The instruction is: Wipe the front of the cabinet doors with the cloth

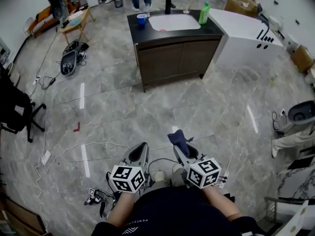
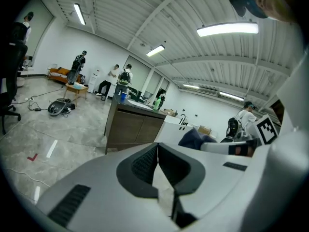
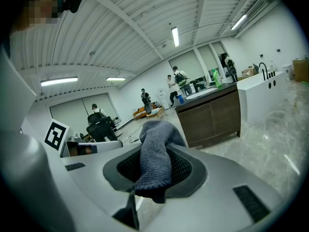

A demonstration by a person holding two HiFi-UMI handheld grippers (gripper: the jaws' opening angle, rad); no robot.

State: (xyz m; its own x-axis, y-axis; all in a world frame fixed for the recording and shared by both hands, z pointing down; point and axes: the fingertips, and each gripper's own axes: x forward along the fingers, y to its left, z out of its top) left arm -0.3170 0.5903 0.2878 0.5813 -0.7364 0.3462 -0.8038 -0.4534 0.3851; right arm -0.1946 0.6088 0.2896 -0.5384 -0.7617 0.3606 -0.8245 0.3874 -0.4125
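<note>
- The dark wooden cabinet with two flat doors (image 1: 178, 58) stands under a black counter (image 1: 147, 32) with a white sink, well apart from the person across the grey marble floor (image 1: 147, 112).
- The right gripper (image 3: 154, 166) is far short of the cabinet, its jaws clenched on a folded dark blue-grey cloth (image 3: 157, 151) that bulges above them.
- The left gripper (image 2: 158, 161) is equally far from the cabinet, its jaws pressed together with nothing between them.
- No wiping has begun, in my judgement.
- Risks:
  - the cloth is pinched only by a fold, so a hard press on a door may drag it free;
  - the white cable (image 1: 98, 144) lying between person and cabinet could catch a foot.
</note>
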